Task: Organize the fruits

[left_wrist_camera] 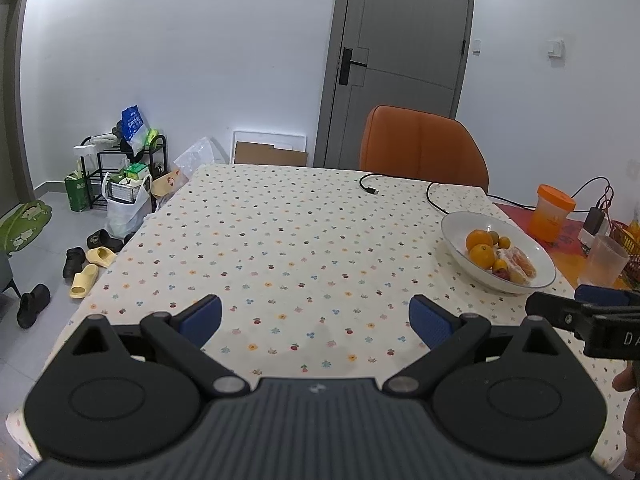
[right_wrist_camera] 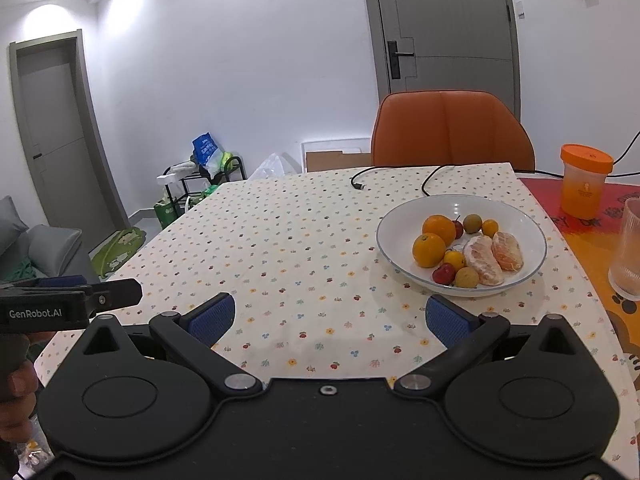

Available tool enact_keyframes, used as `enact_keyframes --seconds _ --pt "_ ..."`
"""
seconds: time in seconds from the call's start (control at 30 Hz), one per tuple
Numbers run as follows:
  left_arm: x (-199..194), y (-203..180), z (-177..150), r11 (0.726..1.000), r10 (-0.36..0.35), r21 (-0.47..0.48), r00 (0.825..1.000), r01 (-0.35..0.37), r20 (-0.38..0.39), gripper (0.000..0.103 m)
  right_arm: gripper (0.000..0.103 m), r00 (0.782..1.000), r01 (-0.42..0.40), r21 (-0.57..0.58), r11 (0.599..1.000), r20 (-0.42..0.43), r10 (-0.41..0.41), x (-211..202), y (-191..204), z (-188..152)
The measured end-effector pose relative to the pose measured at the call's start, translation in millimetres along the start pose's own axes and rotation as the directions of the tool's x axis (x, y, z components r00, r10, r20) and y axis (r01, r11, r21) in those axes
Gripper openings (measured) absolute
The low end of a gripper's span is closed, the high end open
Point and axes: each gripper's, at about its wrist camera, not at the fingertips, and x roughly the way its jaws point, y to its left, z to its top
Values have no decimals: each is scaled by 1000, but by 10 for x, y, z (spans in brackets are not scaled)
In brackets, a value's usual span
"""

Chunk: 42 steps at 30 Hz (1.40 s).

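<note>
A white bowl [right_wrist_camera: 404,212] [left_wrist_camera: 456,224] stands on the flower-print tablecloth toward the right. It holds two oranges [right_wrist_camera: 429,250] [left_wrist_camera: 482,255], two peeled citrus pieces [right_wrist_camera: 484,259], small yellow fruits, small red fruits and brownish round ones. My left gripper [left_wrist_camera: 315,318] hovers open over bare cloth, well left of the bowl, with nothing between its blue pads. My right gripper [right_wrist_camera: 330,318] is open too, just short of the bowl's near rim and slightly left of it. Each gripper shows at the edge of the other's view.
An orange chair [right_wrist_camera: 452,132] stands behind the table. A black cable [right_wrist_camera: 360,184] lies on the far cloth. Right of the bowl are an orange lidded cup [right_wrist_camera: 582,184] and a clear ribbed glass [right_wrist_camera: 630,252] on a red mat. Shoes and bags lie on the floor at left.
</note>
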Motion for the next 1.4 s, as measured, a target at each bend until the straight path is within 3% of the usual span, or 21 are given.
enact_keyframes --seconds 1.4 --pt "16 -21 -38 1000 -4 3 1000 4 -15 99 103 1000 -3 -9 1000 -6 3 16 16 -19"
